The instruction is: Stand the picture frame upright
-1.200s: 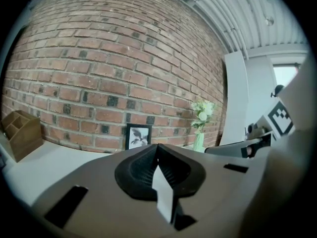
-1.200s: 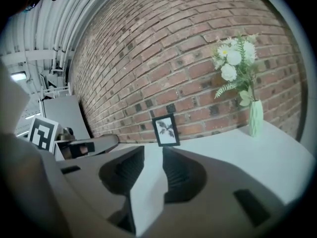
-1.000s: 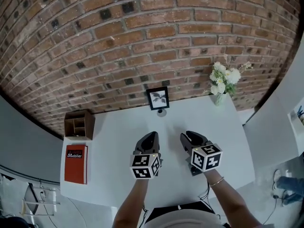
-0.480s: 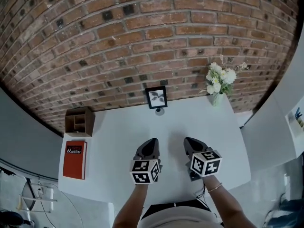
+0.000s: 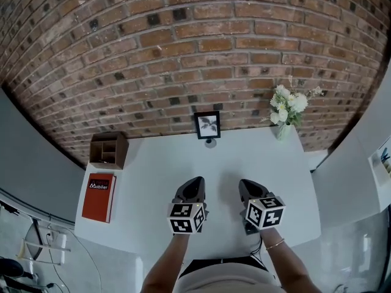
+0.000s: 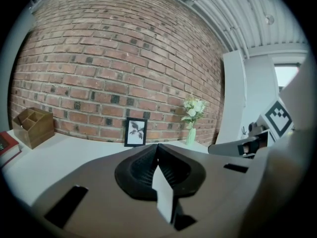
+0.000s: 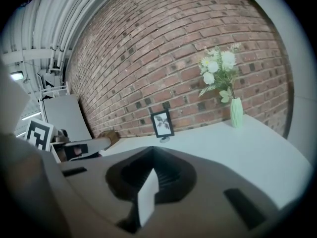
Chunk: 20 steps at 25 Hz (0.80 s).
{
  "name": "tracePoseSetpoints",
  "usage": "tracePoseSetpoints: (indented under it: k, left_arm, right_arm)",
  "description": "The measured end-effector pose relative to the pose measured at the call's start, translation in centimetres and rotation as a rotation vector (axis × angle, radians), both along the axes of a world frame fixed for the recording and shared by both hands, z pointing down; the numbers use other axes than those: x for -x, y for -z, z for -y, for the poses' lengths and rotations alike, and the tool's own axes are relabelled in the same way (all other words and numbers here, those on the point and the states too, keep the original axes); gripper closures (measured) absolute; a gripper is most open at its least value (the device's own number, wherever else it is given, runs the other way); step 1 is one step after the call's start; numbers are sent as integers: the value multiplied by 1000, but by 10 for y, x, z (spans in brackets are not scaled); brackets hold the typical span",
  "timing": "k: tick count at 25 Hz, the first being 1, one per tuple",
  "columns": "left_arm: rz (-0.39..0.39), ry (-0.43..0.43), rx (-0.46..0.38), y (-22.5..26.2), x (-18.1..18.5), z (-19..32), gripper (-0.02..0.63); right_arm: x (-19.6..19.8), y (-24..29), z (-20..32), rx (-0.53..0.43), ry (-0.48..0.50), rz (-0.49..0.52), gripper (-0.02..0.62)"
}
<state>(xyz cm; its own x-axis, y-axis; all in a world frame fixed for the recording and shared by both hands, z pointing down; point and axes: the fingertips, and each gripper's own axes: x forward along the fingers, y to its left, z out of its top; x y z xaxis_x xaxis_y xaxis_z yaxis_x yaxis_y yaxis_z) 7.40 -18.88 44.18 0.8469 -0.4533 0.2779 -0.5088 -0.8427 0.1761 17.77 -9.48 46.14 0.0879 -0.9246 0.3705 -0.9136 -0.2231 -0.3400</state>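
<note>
**A:** Head view first. What is on the table point(image 5: 153, 166)?
**B:** It is a smooth white top against a rough red brick wall point(image 5: 183, 54). The frame point(image 5: 206, 124) has a thin black edge and a pale leaf print. It stands upright at the back, close by the bricks, with a small round thing point(image 5: 210, 143) just before it. A wooden box point(image 5: 109, 150) and a red book point(image 5: 99, 197) are at the left, white flowers point(image 5: 286, 101) at the right.
**A:** And the grippers?
**B:** The left gripper point(image 5: 195, 183) and right gripper point(image 5: 245, 185) are matt dark plastic. They sit side by side near the front edge, well apart from the frame.
**A:** Left gripper view?
**B:** The ribbed pads point(image 6: 173, 171) are pressed together with nothing between them. The frame is straight ahead, a pale green vase point(image 6: 191, 136) is to its right, and a corrugated ceiling point(image 6: 247, 19) is overhead.
**A:** Right gripper view?
**B:** Its jaws have just been closing and now meet, with nothing between them. The frame is upright ahead, left of the vase.
</note>
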Motion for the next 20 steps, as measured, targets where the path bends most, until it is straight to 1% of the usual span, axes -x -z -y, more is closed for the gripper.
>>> tracePoseSetpoints:
  k: [4, 9, 14, 20]
  left_arm:
    - [5, 3, -6, 1, 3, -5, 612]
    - [17, -2, -16, 1, 6, -10, 611]
    - [19, 6, -15, 1, 7, -12, 611]
    - [20, 2, -8, -2, 4, -15, 611]
  right_arm:
    - [0, 0, -3, 13, 0, -21, 594]
    - [-3, 1, -9, 25, -27, -49, 593]
    - [-6, 4, -12, 27, -24, -76, 593]
    - [-7, 3, -14, 21, -29, -76, 594]
